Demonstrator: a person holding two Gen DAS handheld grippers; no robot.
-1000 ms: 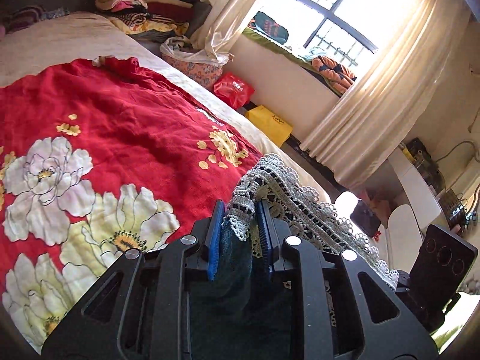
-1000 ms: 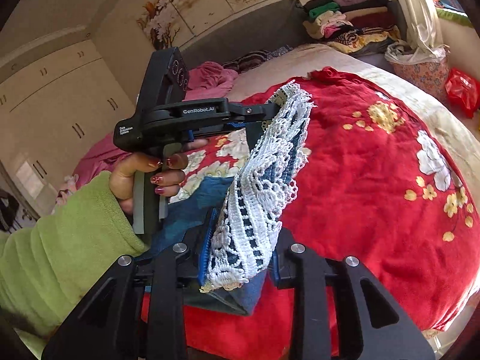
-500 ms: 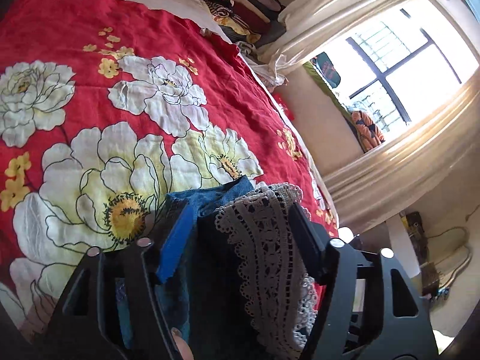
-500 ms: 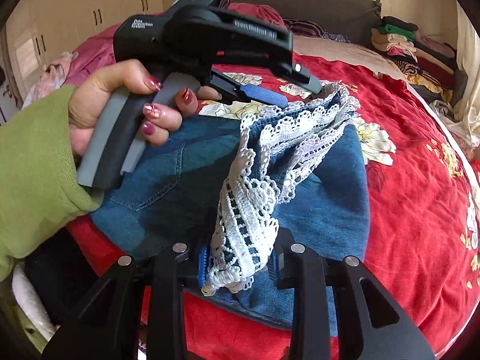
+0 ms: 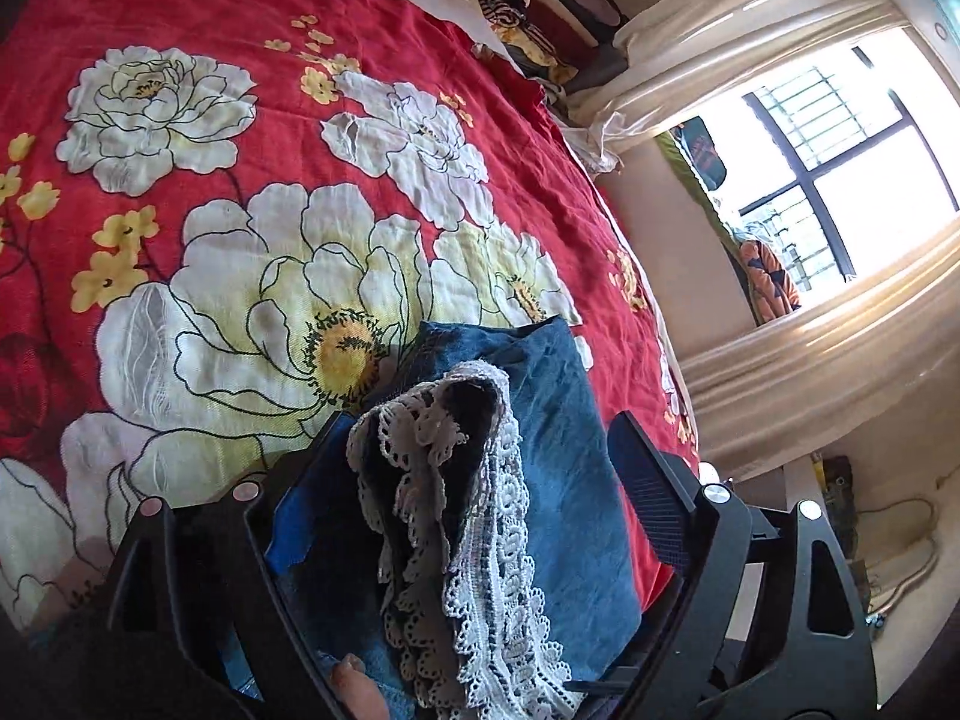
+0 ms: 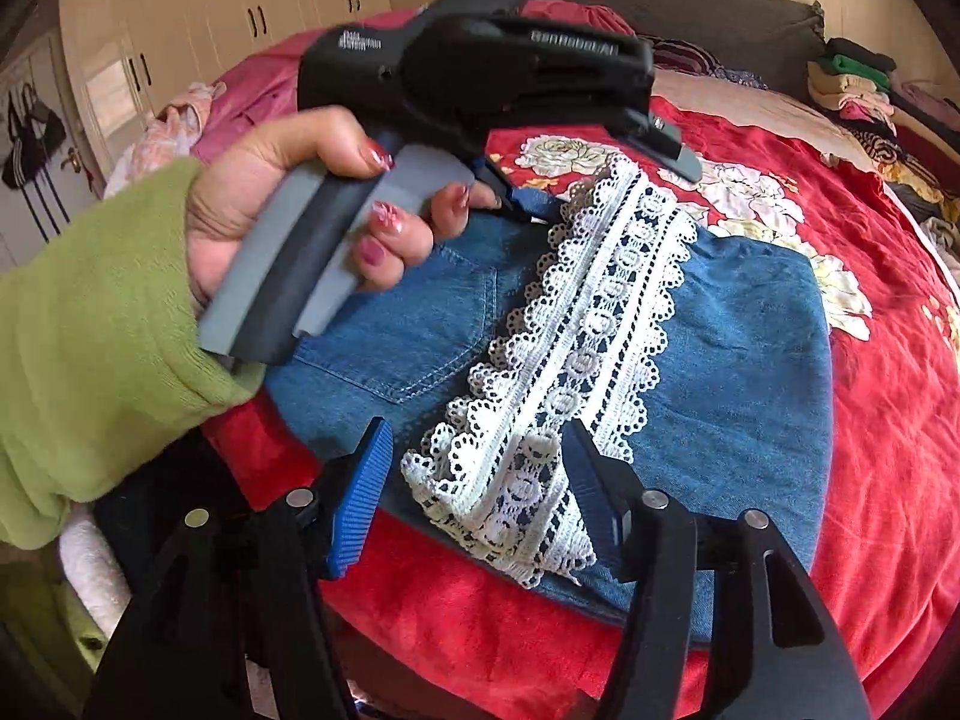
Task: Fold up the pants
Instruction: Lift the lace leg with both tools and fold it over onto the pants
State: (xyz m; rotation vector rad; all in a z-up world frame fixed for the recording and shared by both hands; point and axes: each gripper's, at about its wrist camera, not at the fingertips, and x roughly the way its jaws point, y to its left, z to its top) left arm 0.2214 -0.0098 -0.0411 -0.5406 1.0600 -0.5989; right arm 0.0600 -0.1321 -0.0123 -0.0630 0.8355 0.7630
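Note:
Blue denim pants (image 6: pixel 750 360) lie folded on the red bedspread, their white lace hem (image 6: pixel 576 360) laid across the top. My right gripper (image 6: pixel 480 480) straddles the near end of the lace. Its jaws are opening and the blue pads (image 6: pixel 360 492) stand clear of the cloth. A hand in a green sleeve (image 6: pixel 90 360) holds my left gripper (image 6: pixel 588 171) at the far end of the hem. In the left wrist view the lace (image 5: pixel 480 510) and denim (image 5: pixel 564 450) lie loose between the opening jaws of the left gripper (image 5: pixel 480 468).
The red bedspread (image 5: pixel 210 120) with big white flowers spreads beyond the pants. Stacked folded clothes (image 6: pixel 858 90) sit at the far end of the bed. A curtained window (image 5: pixel 840 150) is to the right, white wardrobes (image 6: pixel 210 18) and pink bedding (image 6: pixel 252 96) to the left.
Both grippers came down with the lace hem onto the folded denim. The left jaws spread first, then the right let go; the lace now lies flat on the pants.

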